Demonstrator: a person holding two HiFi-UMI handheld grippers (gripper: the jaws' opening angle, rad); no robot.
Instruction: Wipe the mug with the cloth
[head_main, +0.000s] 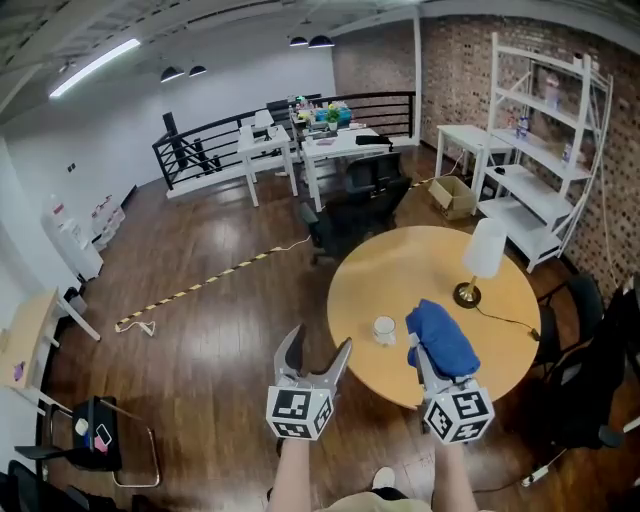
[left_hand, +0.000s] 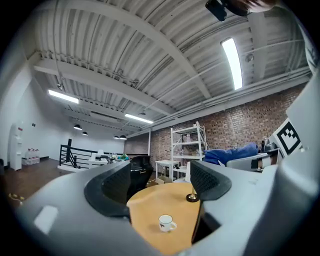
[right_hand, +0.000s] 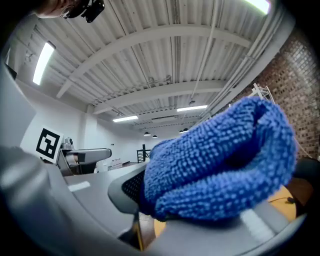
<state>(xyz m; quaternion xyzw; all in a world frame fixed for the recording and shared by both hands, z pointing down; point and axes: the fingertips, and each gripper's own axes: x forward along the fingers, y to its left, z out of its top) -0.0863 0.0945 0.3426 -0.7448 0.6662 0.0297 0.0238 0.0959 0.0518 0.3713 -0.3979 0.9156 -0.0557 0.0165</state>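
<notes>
A small white mug (head_main: 385, 329) stands upright on the round wooden table (head_main: 400, 270), left of centre; the left gripper view shows the mug (left_hand: 166, 223) ahead between the jaws. My left gripper (head_main: 318, 352) hangs open and empty, short of the table's near-left edge. My right gripper (head_main: 428, 356) is shut on a bunched blue cloth (head_main: 441, 337), held over the table's front to the right of the mug. That cloth (right_hand: 220, 165) fills most of the right gripper view and hides what lies beyond.
A table lamp (head_main: 481, 258) with a white shade and brass base stands at the table's right, its cord trailing off. Black chairs (head_main: 355, 215) sit behind the table and another chair (head_main: 590, 380) at the right. White shelving (head_main: 545, 150) lines the brick wall.
</notes>
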